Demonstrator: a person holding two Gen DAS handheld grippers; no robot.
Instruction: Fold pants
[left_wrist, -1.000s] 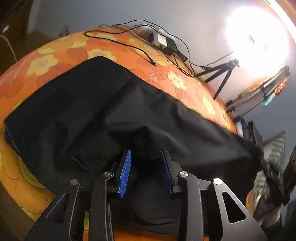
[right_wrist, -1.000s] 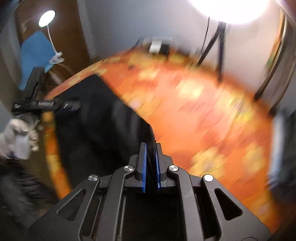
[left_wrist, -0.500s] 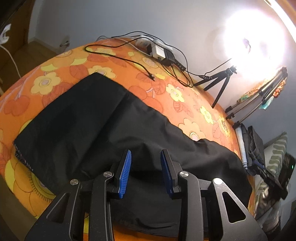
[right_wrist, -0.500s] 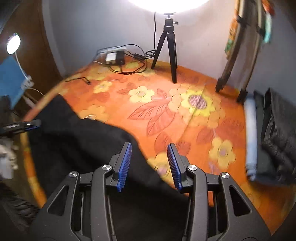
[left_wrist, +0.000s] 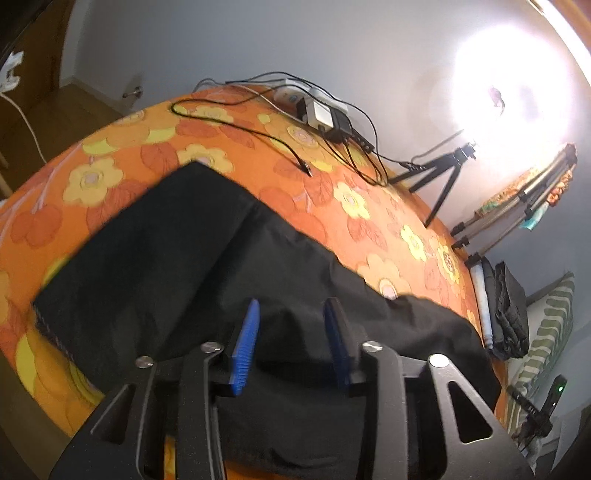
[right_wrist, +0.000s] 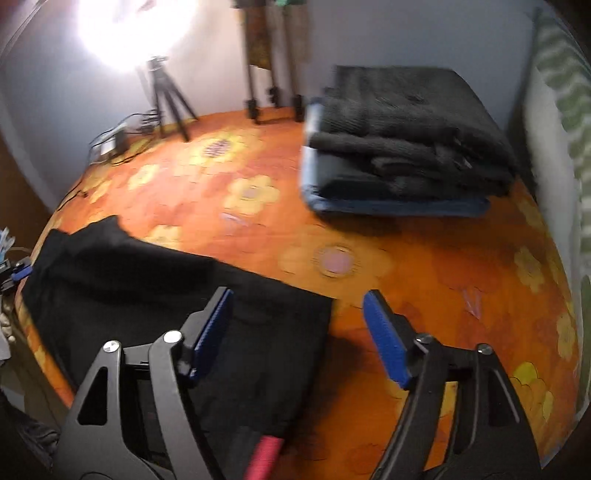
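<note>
Bed cover (left_wrist: 122, 144), orange w/ flowers, carried black pants (left_wrist: 177, 266) near front edge.

Pants lay flat, long axis along bed's front edge; in left view, one end at left, other end at right near stack of folded clothes (right_wrist: 402, 158).

Right gripper (right_wrist: 295, 328) had let go of cloth held 1 s before, swung toward pants' right end; jaws opening, wide, nothing between.

Left gripper (left_wrist: 291, 339) stayed over pants, jaws opening, narrow gap, no cloth pinched.

Judgement: one fold laid, next fold prob. coming.
</note>
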